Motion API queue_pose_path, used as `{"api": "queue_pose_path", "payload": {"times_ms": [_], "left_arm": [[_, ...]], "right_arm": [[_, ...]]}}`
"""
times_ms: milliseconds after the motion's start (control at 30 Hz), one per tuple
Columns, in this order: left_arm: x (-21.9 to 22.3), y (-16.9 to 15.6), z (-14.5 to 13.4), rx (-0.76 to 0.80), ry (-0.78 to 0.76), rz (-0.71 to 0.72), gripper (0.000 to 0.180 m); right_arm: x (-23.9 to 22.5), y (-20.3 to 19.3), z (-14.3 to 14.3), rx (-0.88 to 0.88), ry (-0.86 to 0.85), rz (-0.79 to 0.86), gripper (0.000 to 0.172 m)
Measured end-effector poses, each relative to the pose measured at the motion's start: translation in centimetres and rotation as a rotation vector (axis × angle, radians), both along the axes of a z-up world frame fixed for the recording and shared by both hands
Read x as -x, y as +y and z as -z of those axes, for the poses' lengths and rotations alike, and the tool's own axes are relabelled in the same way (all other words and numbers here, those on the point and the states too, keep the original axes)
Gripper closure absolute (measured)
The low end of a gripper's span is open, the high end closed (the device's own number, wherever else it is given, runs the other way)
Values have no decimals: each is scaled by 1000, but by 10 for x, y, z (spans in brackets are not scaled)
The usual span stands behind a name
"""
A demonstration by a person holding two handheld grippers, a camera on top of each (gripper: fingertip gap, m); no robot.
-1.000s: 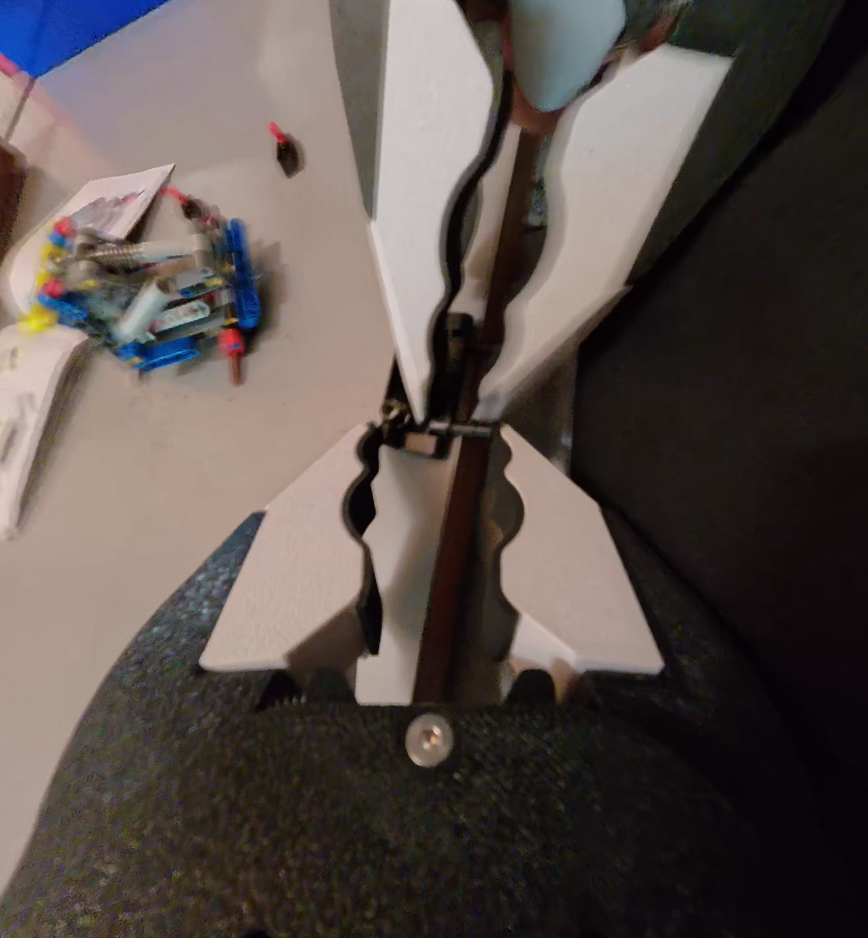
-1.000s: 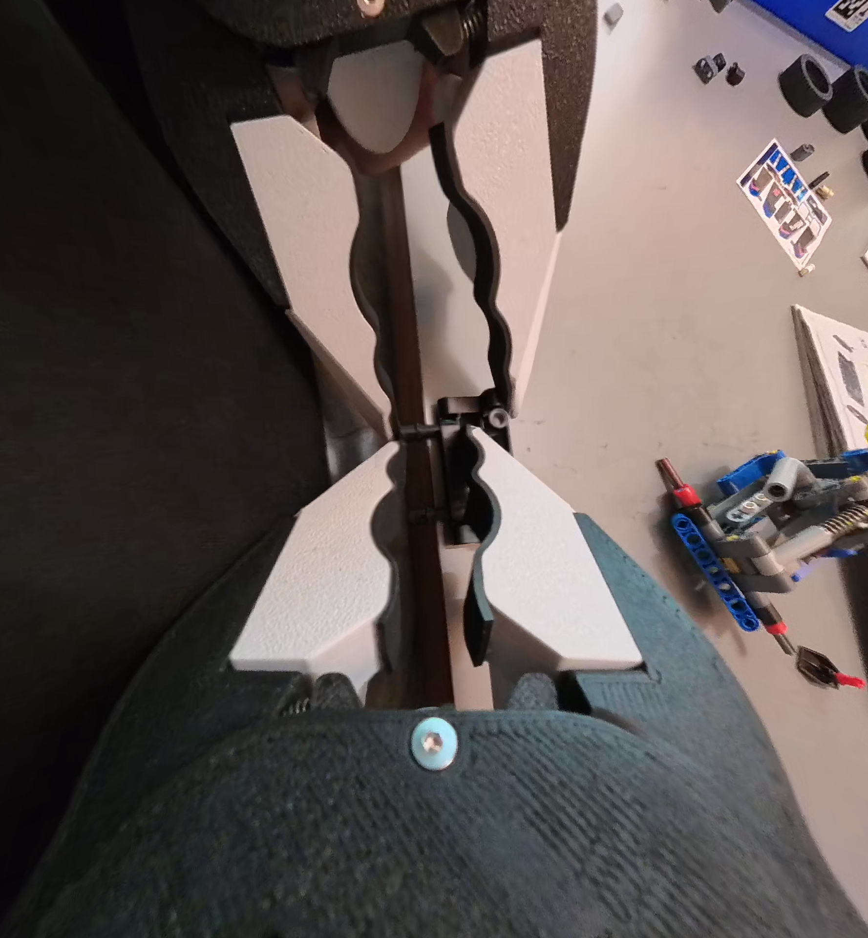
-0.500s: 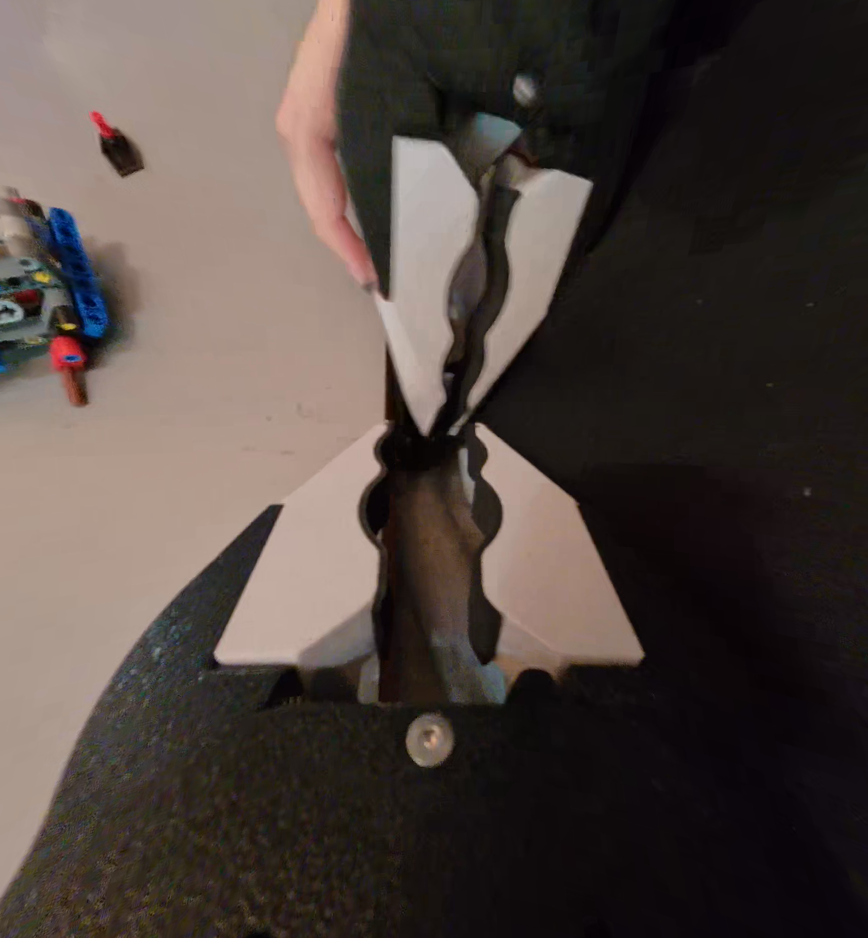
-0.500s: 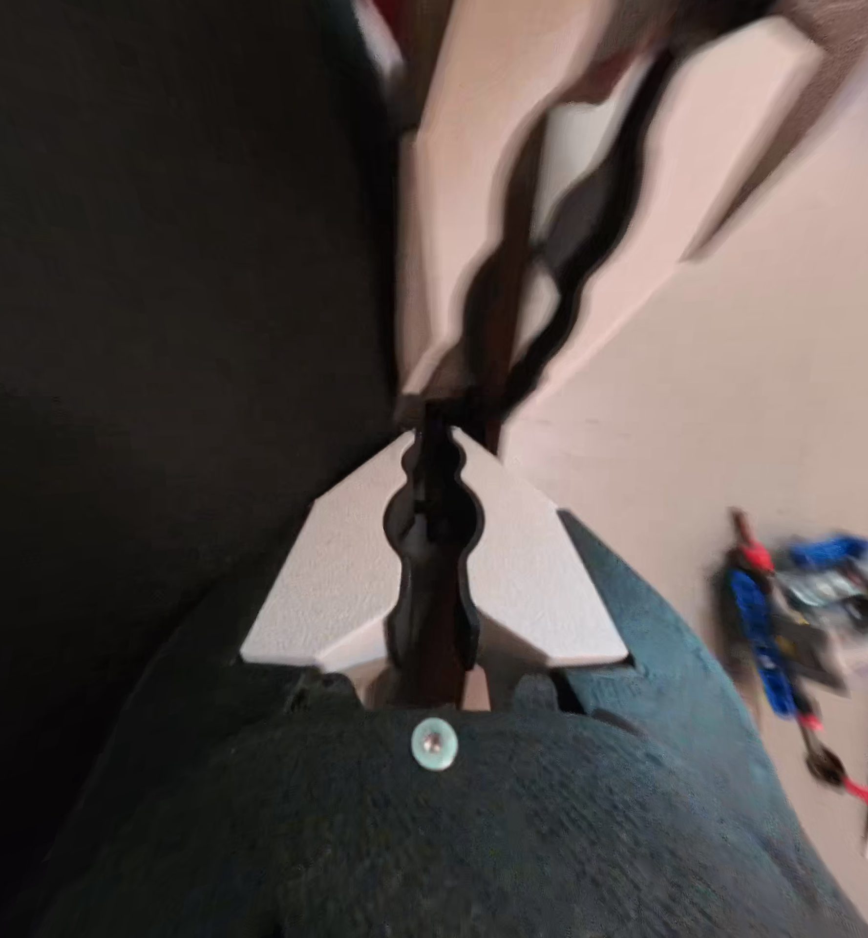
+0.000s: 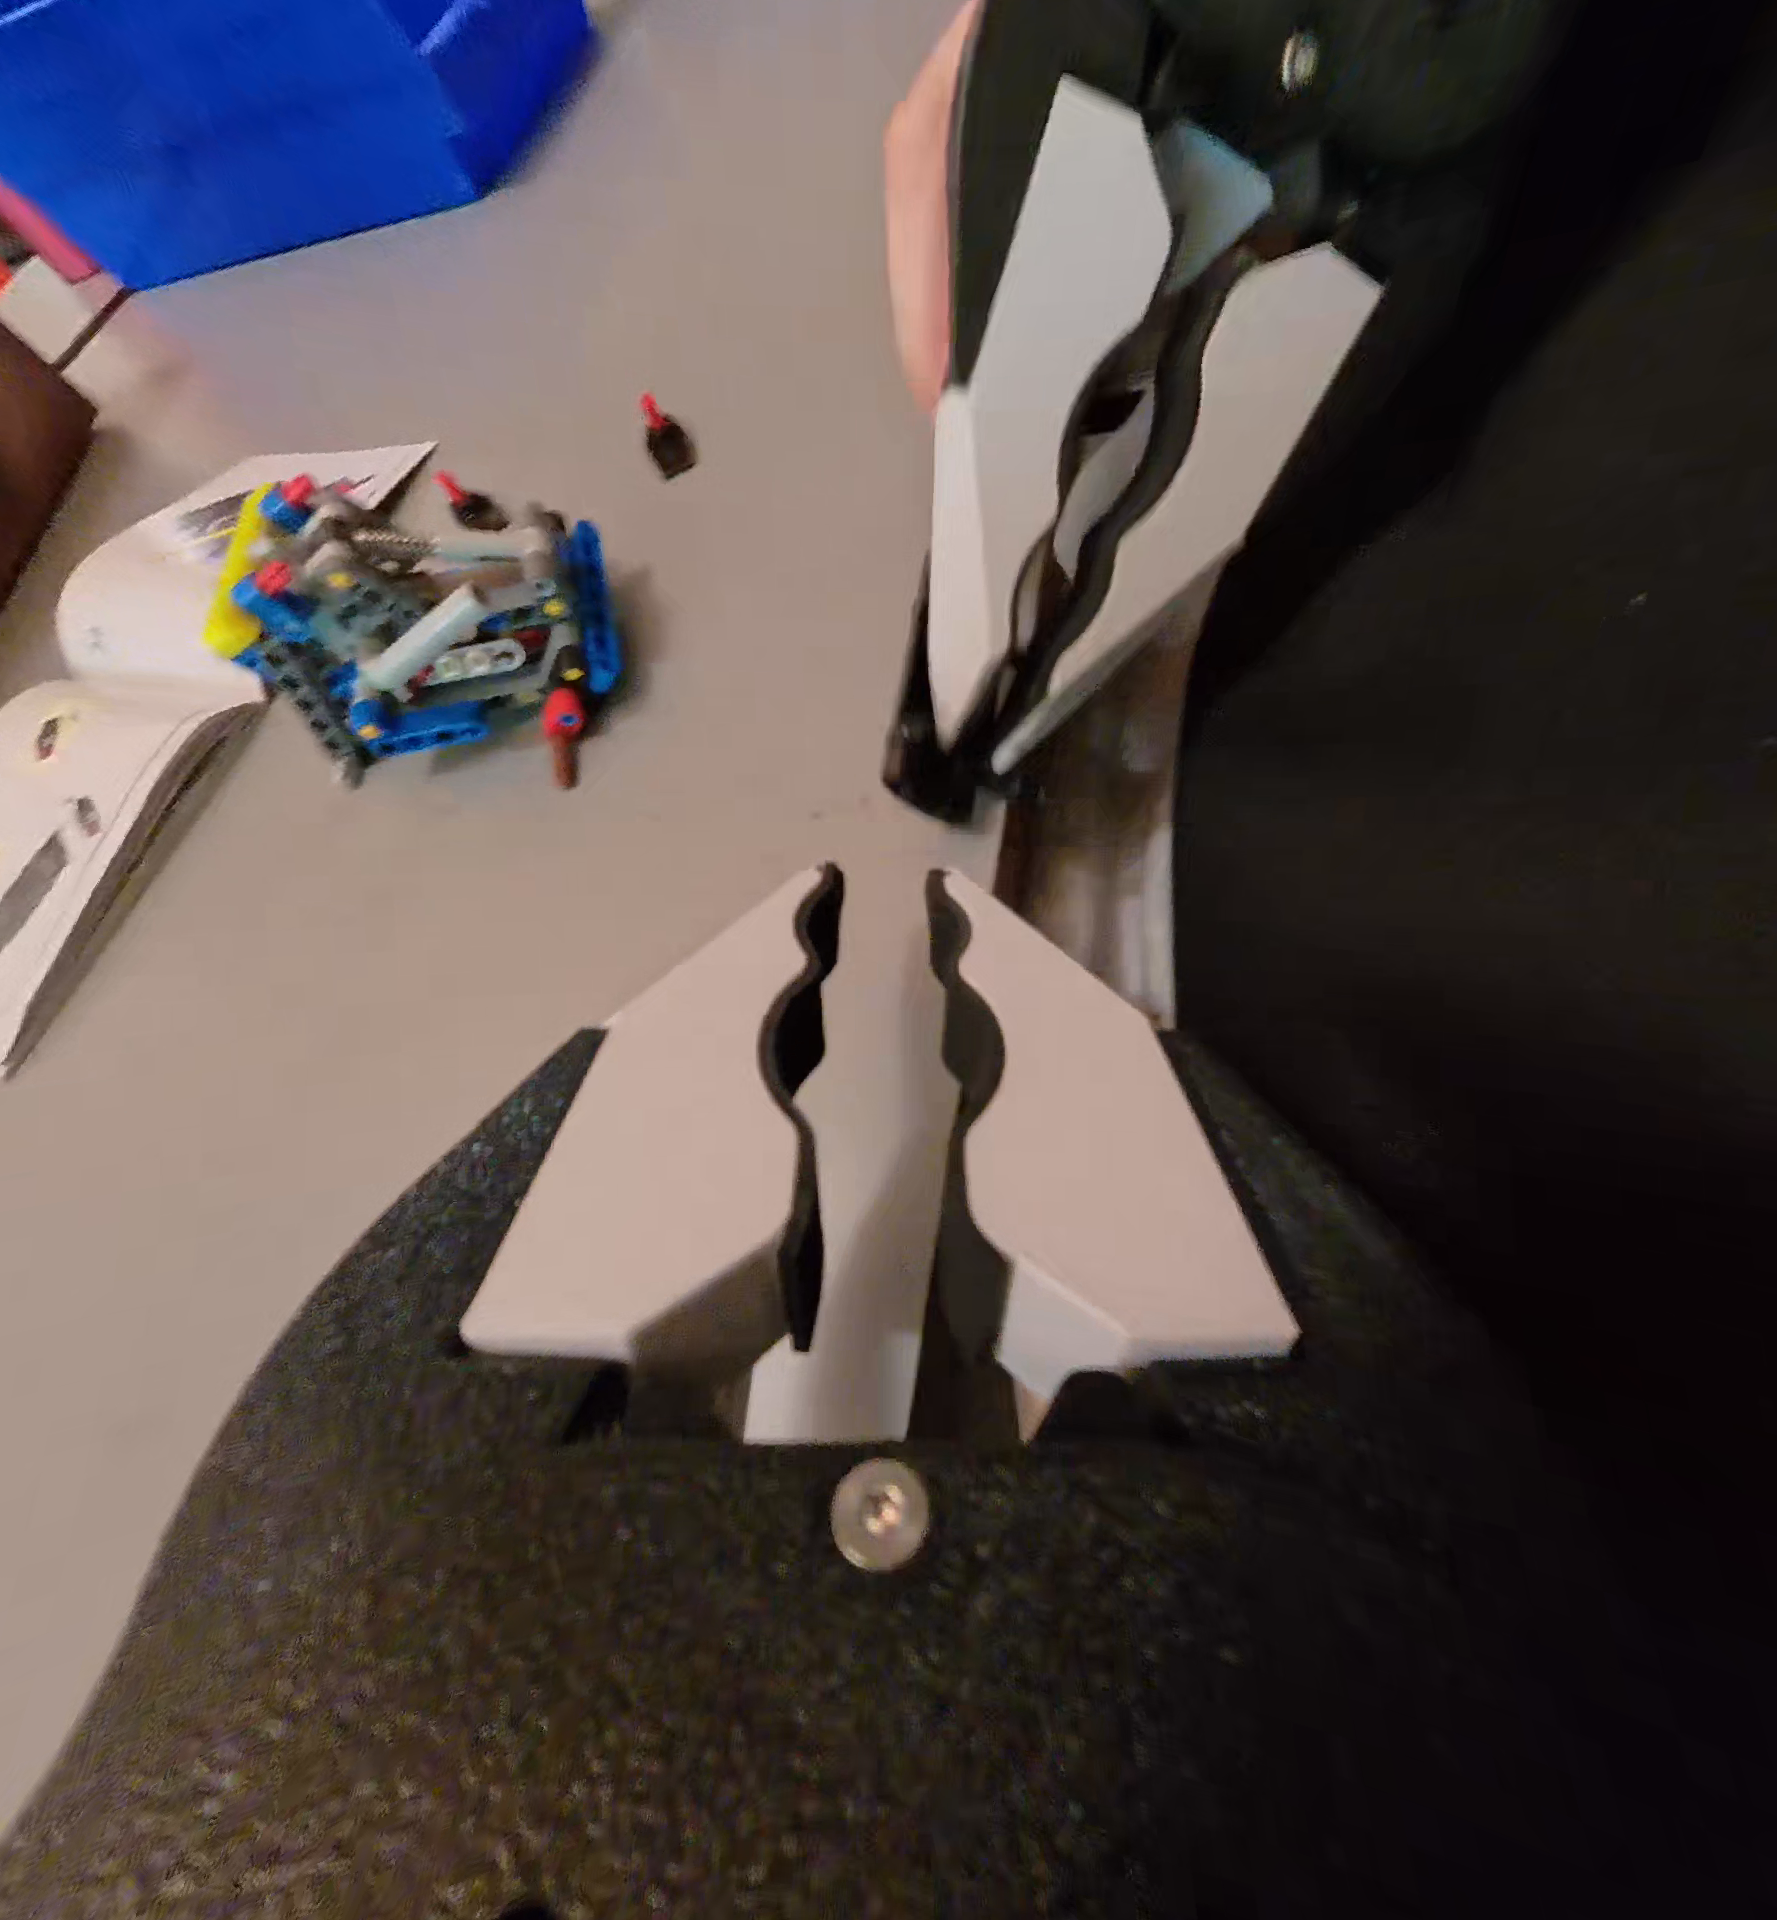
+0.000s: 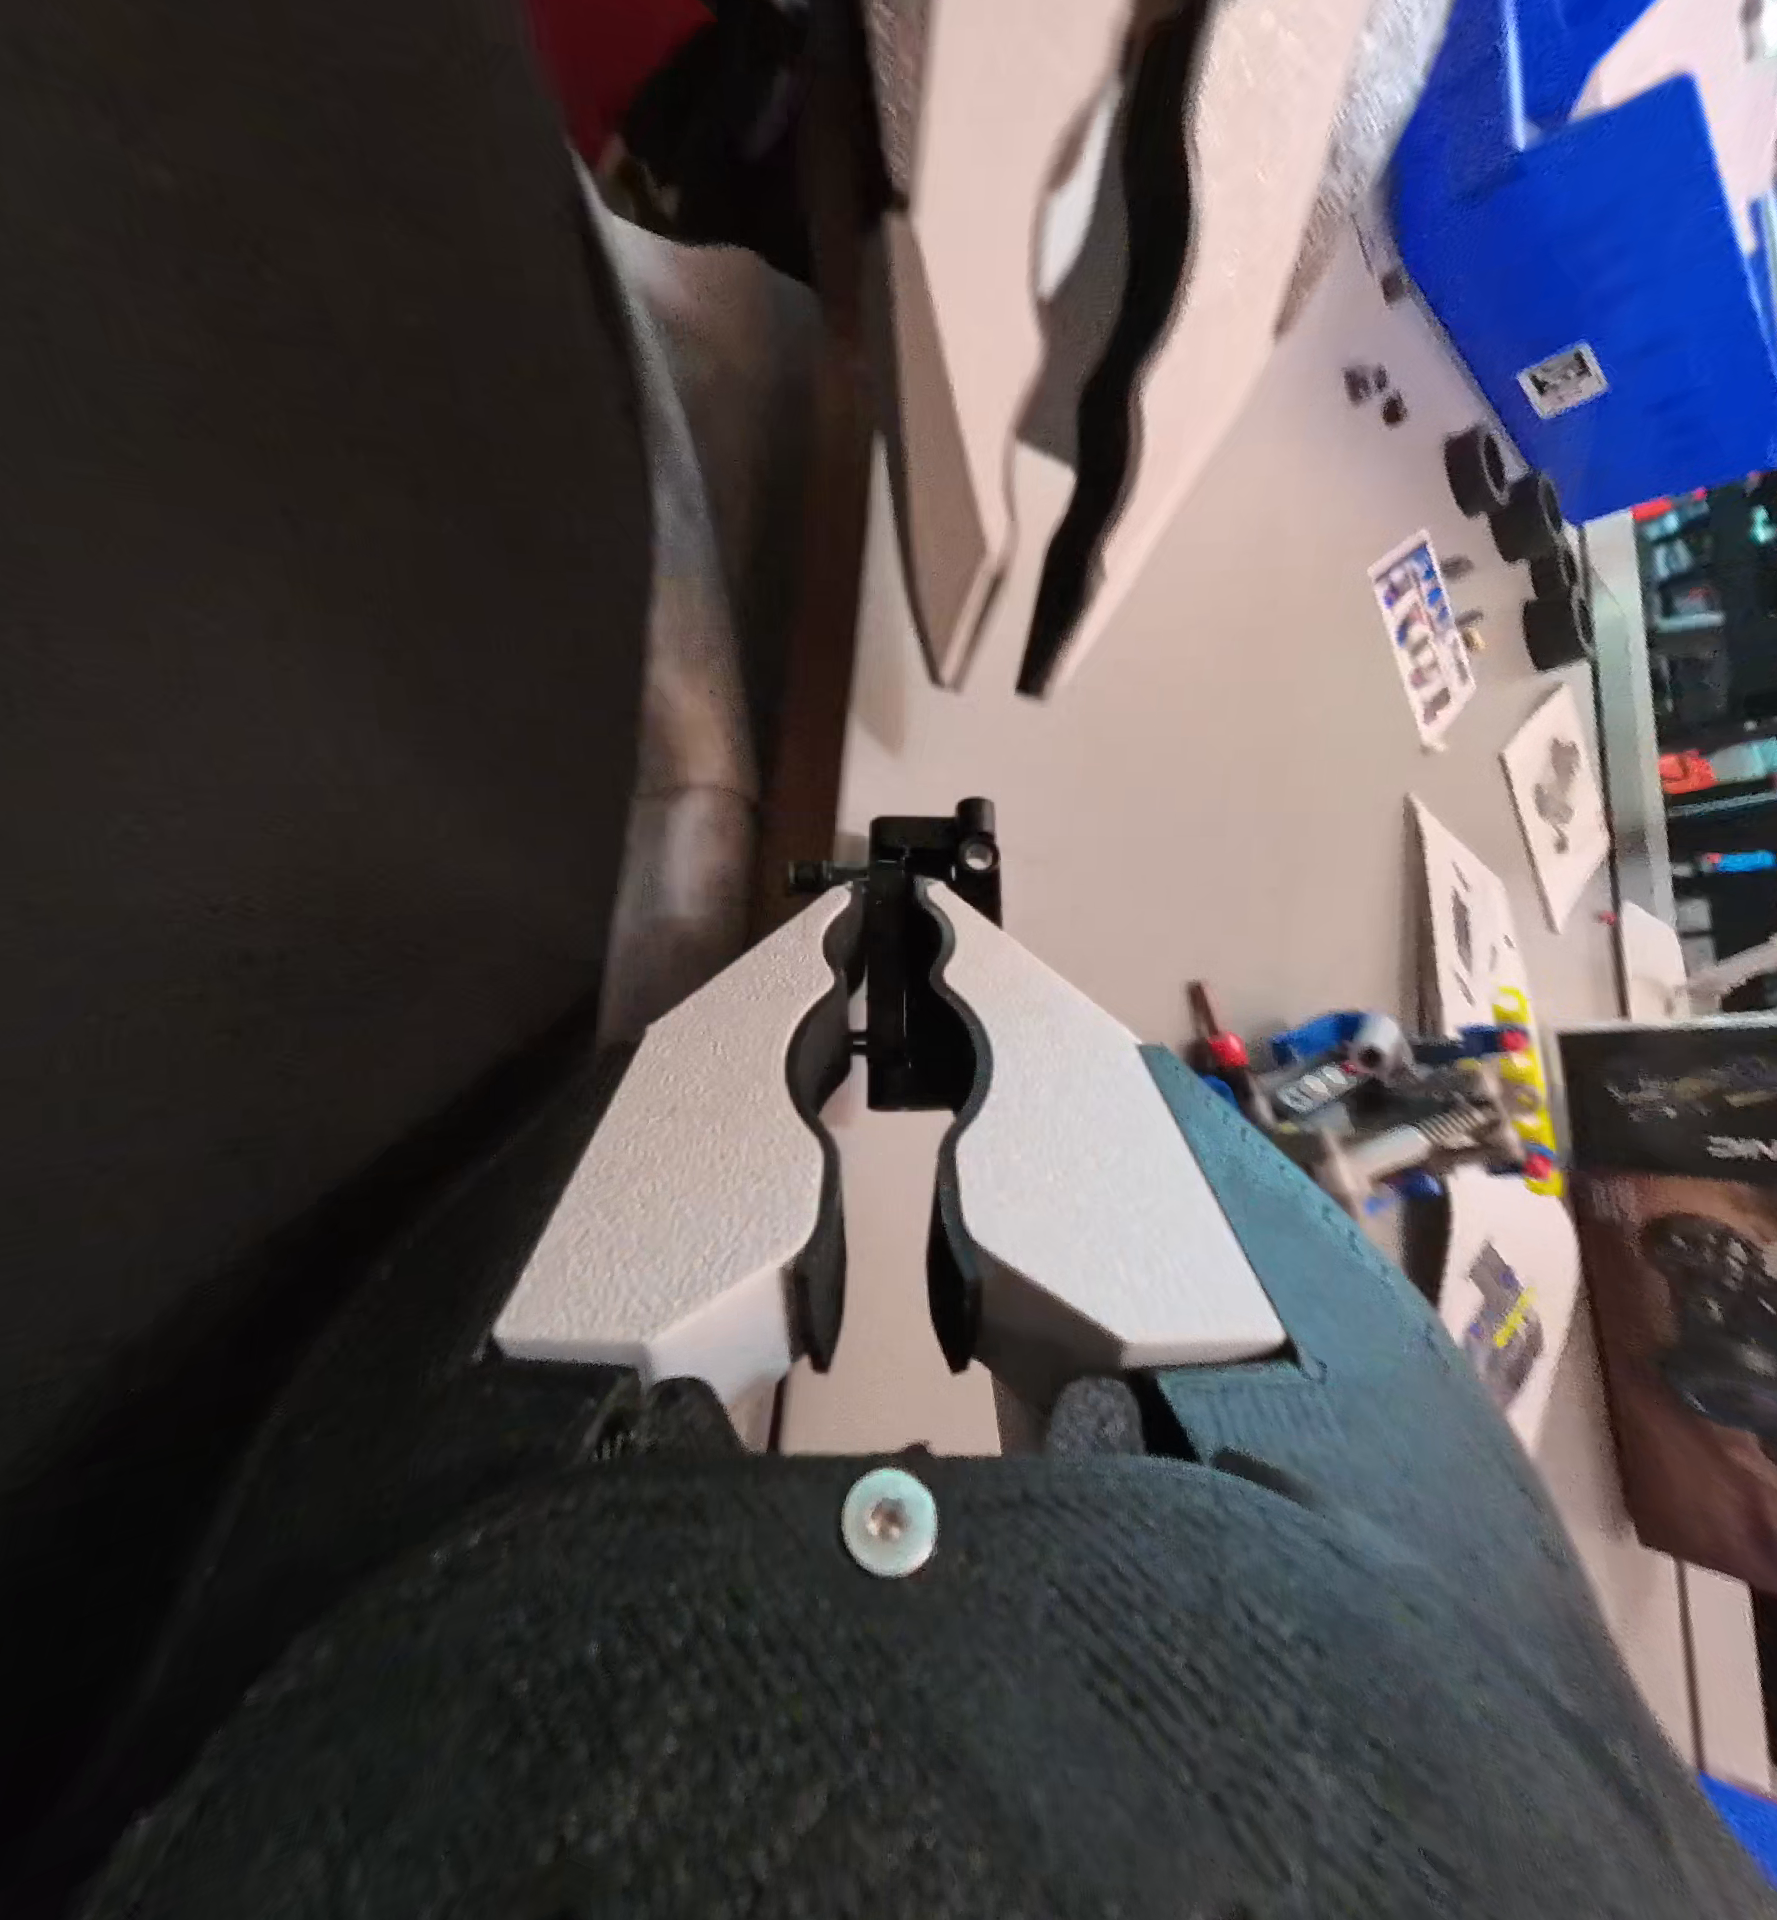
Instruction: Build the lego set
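A small black building-toy piece (image 6: 910, 966) with pins is pinched tight in the right gripper (image 6: 889, 904) jaws, above the tabletop (image 6: 1175, 831) edge. The left gripper (image 5: 882, 883) jaws are a little open, and nothing is held. The piece could slip and be lost over the edge if the pinch is loosened.

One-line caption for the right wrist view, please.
Right claw shut on a small black building-brick piece above the grey table, with a blue-and-grey brick model at right.

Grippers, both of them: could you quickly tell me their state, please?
Left gripper: open, holding nothing.
Right gripper: closed on a small black part.
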State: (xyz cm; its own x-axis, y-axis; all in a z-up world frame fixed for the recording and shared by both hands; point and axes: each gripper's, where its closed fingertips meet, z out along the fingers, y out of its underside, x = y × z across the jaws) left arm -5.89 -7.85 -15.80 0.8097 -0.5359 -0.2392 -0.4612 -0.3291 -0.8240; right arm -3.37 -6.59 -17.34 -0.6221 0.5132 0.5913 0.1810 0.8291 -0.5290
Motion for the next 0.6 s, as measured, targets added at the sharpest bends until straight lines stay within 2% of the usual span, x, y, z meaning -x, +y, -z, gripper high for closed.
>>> {"api": "queue_pose_path", "payload": {"times_ms": [133, 267, 400, 467, 600], "left_arm": [[10, 4, -1, 37, -90, -38, 157], [11, 12, -1, 113, -169, -42, 147], [17, 17, 19, 213, 20, 2, 131], [11, 21, 20, 215, 45, 37, 130], [6, 27, 23, 232, 42, 43, 140]], "right_arm": [[16, 27, -6, 48, -6, 42, 167], [23, 23, -9, 123, -51, -45, 167], [29, 15, -2, 107, -93, -118, 167], [31, 10, 1, 102, -112, -139, 168], [37, 8, 2, 85, -101, -135, 167]]}}
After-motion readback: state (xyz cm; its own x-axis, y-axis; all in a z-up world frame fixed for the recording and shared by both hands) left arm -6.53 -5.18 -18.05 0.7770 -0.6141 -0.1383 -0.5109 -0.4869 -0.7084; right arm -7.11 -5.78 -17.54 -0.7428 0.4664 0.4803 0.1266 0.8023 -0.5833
